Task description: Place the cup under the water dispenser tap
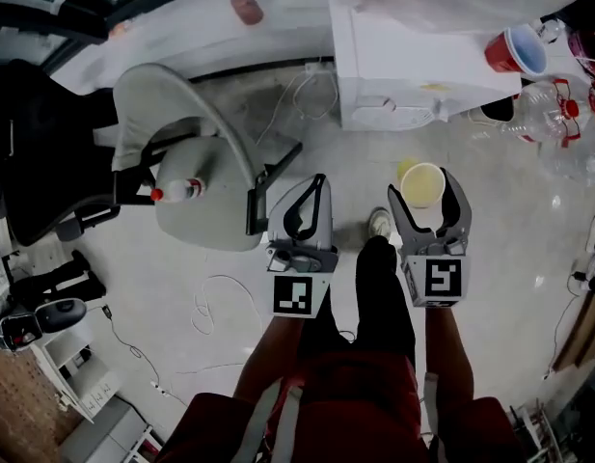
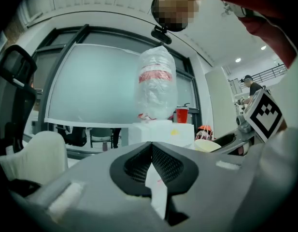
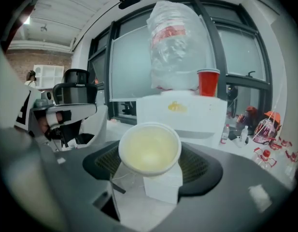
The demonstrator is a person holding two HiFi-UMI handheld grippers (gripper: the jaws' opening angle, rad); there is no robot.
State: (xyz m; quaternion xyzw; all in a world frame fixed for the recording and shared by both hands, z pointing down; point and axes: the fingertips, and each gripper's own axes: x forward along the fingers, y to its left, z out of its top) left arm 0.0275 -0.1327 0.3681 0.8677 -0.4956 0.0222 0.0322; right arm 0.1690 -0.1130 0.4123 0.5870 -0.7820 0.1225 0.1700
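Note:
A pale yellow cup (image 1: 422, 183) sits between the fingertips of my right gripper (image 1: 424, 189), which is shut on it; in the right gripper view the cup (image 3: 149, 149) faces the camera mouth first. Just beyond it stands the white water dispenser (image 1: 413, 75), topped by an upturned clear bottle (image 3: 175, 47) and a red cup (image 3: 208, 82). Its tap cannot be made out. My left gripper (image 1: 314, 183) hangs beside the right one with its tips together and nothing in it; its view shows the dispenser (image 2: 161, 132) ahead.
A grey chair (image 1: 191, 162) with a red-capped bottle (image 1: 181, 190) on its seat stands to the left, and a black office chair (image 1: 37, 152) further left. Loose cables (image 1: 220, 307) lie on the floor. Empty plastic bottles (image 1: 557, 114) crowd the right of the dispenser.

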